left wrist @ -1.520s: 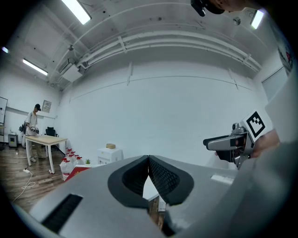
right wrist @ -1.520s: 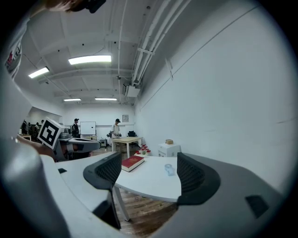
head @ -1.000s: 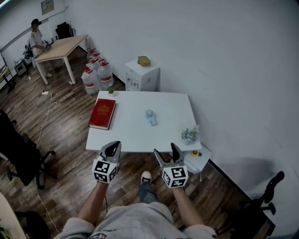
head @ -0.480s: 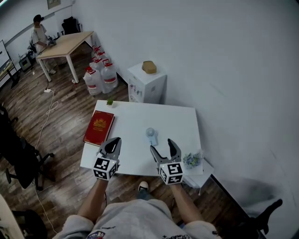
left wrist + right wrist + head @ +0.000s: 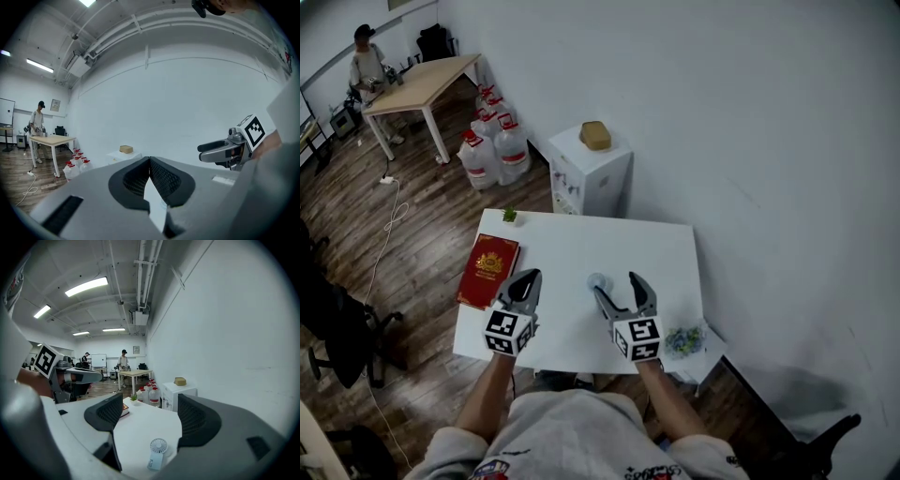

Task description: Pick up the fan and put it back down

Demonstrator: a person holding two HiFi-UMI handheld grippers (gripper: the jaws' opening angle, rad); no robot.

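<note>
A small pale blue hand fan [image 5: 596,279] lies flat on the white table [image 5: 666,253]; in the right gripper view the fan [image 5: 157,453] lies just ahead and below, in the gap between the jaws. My right gripper [image 5: 620,290] hovers over the table's near half, open and empty, its tips right behind the fan. To its left my left gripper [image 5: 526,281] is held over the table, shut on nothing. Its pads [image 5: 161,176] meet at the tip. Each gripper sees the other: the right gripper [image 5: 224,152] and the left gripper [image 5: 80,376].
A red book [image 5: 488,270] and a tiny potted plant [image 5: 510,216] lie on the table's left side; blue flowers [image 5: 682,341] sit at its near right corner. Behind stand a white cabinet [image 5: 591,173] with a brown box, water jugs [image 5: 492,150], and a wooden table [image 5: 422,82] with a person.
Both grippers moved forward from beyond the table's near edge to over the tabletop. The right one has closed in on the fan; its jaws stayed open, the left stayed shut.
</note>
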